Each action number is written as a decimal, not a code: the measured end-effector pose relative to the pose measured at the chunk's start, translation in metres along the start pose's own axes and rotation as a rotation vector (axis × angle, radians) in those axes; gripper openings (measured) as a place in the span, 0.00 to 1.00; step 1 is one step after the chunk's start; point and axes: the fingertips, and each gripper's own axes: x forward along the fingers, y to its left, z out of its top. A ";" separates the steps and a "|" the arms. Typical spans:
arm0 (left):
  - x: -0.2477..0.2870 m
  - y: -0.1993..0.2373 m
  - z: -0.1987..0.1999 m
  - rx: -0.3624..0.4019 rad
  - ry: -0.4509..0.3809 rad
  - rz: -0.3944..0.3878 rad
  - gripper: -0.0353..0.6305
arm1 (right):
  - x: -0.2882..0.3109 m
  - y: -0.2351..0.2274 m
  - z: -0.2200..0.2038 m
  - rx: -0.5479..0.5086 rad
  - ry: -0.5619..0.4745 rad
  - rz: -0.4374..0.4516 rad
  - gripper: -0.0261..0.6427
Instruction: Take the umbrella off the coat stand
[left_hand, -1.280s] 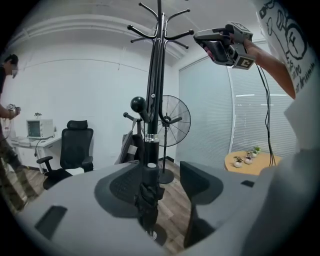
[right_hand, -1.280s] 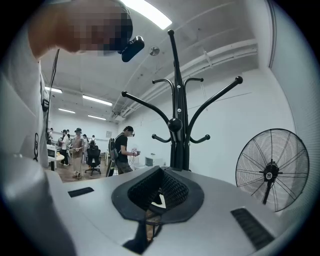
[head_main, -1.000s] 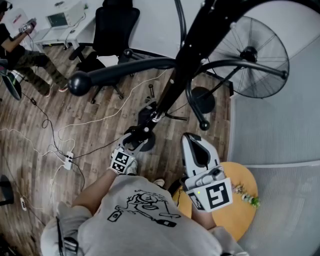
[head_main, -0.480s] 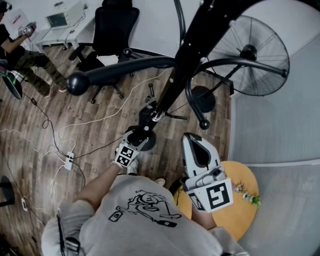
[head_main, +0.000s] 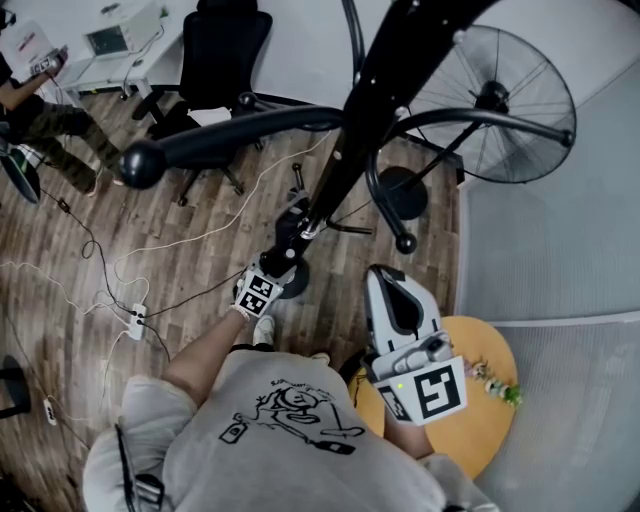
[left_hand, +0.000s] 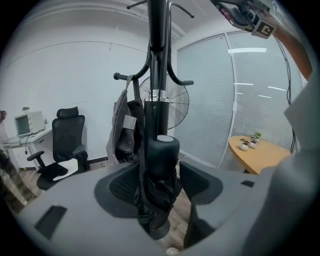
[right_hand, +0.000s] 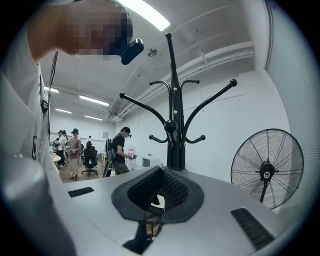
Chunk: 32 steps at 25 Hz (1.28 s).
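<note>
Item of concern: the folded black umbrella (left_hand: 161, 162) stands upright, close against the pole of the coat stand (left_hand: 157, 50), low on it. What it hangs from cannot be made out.

Left hand-held gripper (left_hand: 161, 184): jaws closed onto the umbrella's folded cloth, one pad on each side, the cylindrical end showing above them. In the head view this hand-held gripper (head_main: 283, 258) sits at the pole's lower part, well off the worktop's left edge.

Right hand-held gripper (right_hand: 159, 194): jaws together, nothing held. It is raised over the left edge of the round wooden worktop (head_main: 485, 445), apart from the stand.

A grey bag (left_hand: 125, 130) hangs on the stand beside the umbrella. A floor fan (head_main: 500, 100) stands beyond.
</note>
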 end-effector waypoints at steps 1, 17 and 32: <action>0.004 0.000 0.000 -0.002 0.005 -0.002 0.43 | 0.000 0.000 -0.001 0.000 0.002 0.000 0.06; 0.033 0.000 -0.005 0.042 0.063 -0.005 0.36 | -0.004 0.002 -0.005 0.004 0.014 -0.012 0.06; 0.014 -0.010 0.021 0.041 0.000 0.007 0.34 | -0.004 -0.002 -0.003 0.011 0.002 -0.008 0.06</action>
